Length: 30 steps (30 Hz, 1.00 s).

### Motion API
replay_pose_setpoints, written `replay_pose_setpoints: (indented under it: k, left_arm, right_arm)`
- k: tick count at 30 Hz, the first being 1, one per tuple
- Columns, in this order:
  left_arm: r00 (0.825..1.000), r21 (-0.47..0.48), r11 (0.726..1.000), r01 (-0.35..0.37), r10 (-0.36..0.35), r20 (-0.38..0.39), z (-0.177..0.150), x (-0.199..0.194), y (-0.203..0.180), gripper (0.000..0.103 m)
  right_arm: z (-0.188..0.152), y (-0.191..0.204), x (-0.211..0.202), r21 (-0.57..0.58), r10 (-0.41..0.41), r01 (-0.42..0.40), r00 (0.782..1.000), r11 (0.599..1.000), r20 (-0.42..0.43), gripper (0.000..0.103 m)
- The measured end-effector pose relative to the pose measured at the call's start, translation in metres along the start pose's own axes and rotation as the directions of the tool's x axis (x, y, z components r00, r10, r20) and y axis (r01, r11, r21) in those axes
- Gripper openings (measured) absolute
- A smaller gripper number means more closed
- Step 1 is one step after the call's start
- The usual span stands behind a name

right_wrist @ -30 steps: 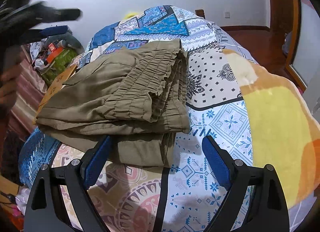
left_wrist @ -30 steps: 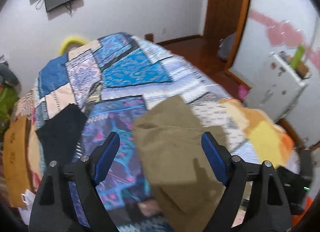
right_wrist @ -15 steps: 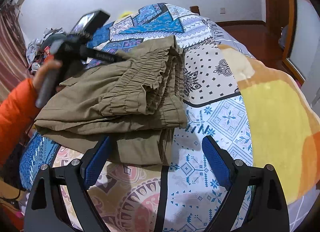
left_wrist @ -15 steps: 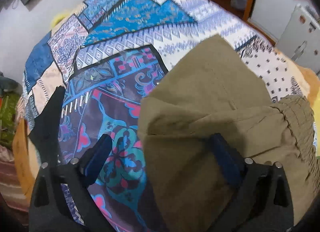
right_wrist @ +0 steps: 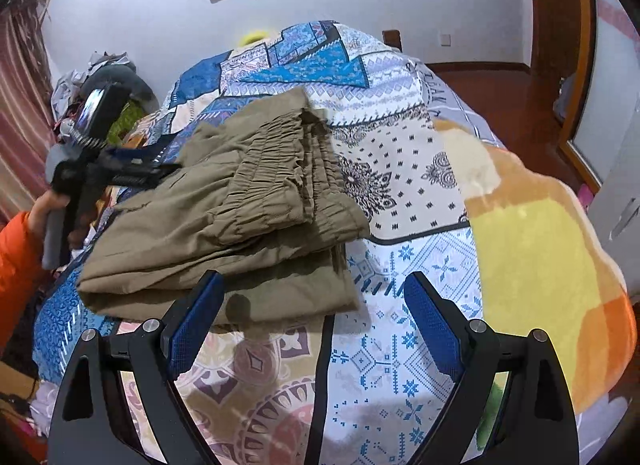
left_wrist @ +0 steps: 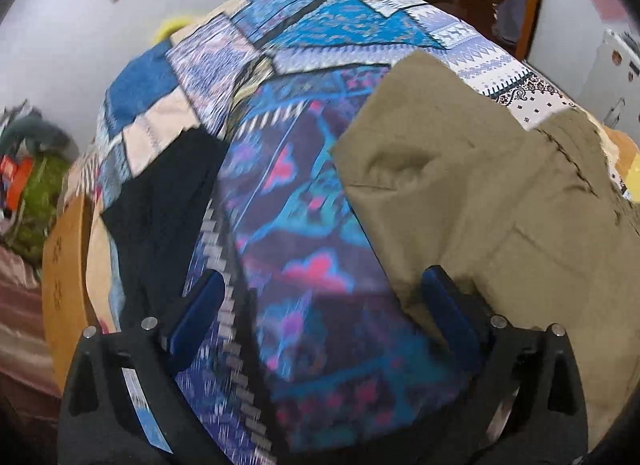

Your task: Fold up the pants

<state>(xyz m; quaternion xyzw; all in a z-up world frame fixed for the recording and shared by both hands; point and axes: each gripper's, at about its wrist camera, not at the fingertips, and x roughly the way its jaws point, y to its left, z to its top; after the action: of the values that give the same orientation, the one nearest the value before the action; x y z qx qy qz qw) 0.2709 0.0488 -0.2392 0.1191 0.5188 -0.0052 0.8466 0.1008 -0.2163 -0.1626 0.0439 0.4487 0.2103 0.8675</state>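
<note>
Olive-khaki pants [right_wrist: 240, 201] lie folded in a stack on the patchwork bedspread [right_wrist: 400, 169], elastic waistband on top. In the left wrist view the pants [left_wrist: 480, 193] fill the right side. My left gripper [left_wrist: 320, 305] is open and empty, its right finger at the pants' left edge; it also shows in the right wrist view [right_wrist: 132, 169] at the stack's left side. My right gripper [right_wrist: 312, 321] is open and empty, just in front of the stack's near edge.
A black garment [left_wrist: 160, 205] lies on the bed left of the pants. A cardboard box [left_wrist: 64, 257] and clutter [left_wrist: 32, 177] stand past the bed's left edge. A white cabinet [left_wrist: 616, 77] and wooden door [right_wrist: 560, 17] stand at the right.
My left gripper has pulled back left off the pants, so its fingers now straddle bare bedspread beside the stack. My right gripper has hardly moved.
</note>
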Motion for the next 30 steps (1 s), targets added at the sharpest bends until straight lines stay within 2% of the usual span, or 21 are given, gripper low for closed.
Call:
replay_pose_setpoints:
  k: [4, 9, 12, 14, 18, 22, 24, 26, 27, 28, 29, 30]
  left_arm:
    - [1.0, -0.036, 0.999, 0.025, -0.025, -0.009, -0.017, -0.01, 0.008, 0.102]
    - [1.0, -0.073, 0.997, 0.015, -0.016, -0.014, -0.034, -0.017, 0.005, 0.102]
    - [0.999, -0.102, 0.994, 0.039, -0.041, -0.009, -0.043, -0.026, 0.005, 0.101]
    - [0.997, -0.078, 0.994, 0.073, -0.073, 0.003, -0.046, -0.037, 0.004, 0.097]
    - [0.997, -0.047, 0.998, 0.042, -0.039, 0.071, -0.034, -0.058, 0.012, 0.096]
    - [0.993, -0.075, 0.997, 0.024, -0.015, 0.118, 0.003, -0.056, 0.03, 0.096]
    - [0.994, -0.084, 0.995, 0.05, -0.042, 0.097, 0.019, -0.041, 0.037, 0.096]
    - [0.996, -0.082, 0.993, 0.084, -0.082, 0.028, 0.029, -0.016, 0.039, 0.096]
    - [0.997, -0.072, 0.994, 0.077, -0.078, -0.009, 0.031, -0.004, 0.038, 0.096]
    - [0.998, -0.045, 0.999, 0.027, -0.03, -0.063, 0.029, 0.016, 0.035, 0.096]
    - [0.997, -0.033, 0.999, 0.0, -0.003, -0.077, 0.025, 0.025, 0.035, 0.097]
    - [0.998, -0.044, 0.999, 0.011, -0.013, -0.058, 0.019, 0.028, 0.038, 0.097]
  right_arm:
    - [0.003, 0.001, -0.006, 0.005, 0.0, 0.0, 1.0, 1.0, 0.024, 0.09]
    - [0.004, 0.003, -0.011, 0.016, 0.003, -0.003, 0.999, 1.0, 0.044, 0.09]
    - [0.005, 0.003, -0.014, 0.027, 0.014, -0.015, 0.998, 1.0, 0.06, 0.09]
    - [0.007, 0.004, -0.016, 0.027, 0.016, -0.018, 0.997, 0.999, 0.069, 0.09]
    - [0.011, 0.004, -0.013, 0.027, 0.013, -0.015, 0.997, 1.0, 0.072, 0.09]
    - [0.014, 0.004, -0.003, 0.043, 0.012, -0.014, 0.998, 0.999, 0.058, 0.09]
    - [0.015, 0.005, 0.0, 0.051, 0.018, -0.021, 0.998, 0.998, 0.053, 0.09]
    - [0.016, 0.008, 0.003, 0.052, 0.023, -0.025, 0.998, 0.998, 0.051, 0.09]
    - [0.016, 0.01, 0.003, 0.05, 0.023, -0.026, 0.998, 0.998, 0.05, 0.09]
    - [0.016, 0.011, 0.003, 0.046, 0.023, -0.025, 0.999, 0.999, 0.049, 0.09]
    - [0.017, 0.013, 0.003, 0.042, 0.022, -0.024, 0.999, 0.999, 0.048, 0.09]
    - [0.017, 0.014, 0.003, 0.038, 0.02, -0.022, 0.999, 0.999, 0.048, 0.09]
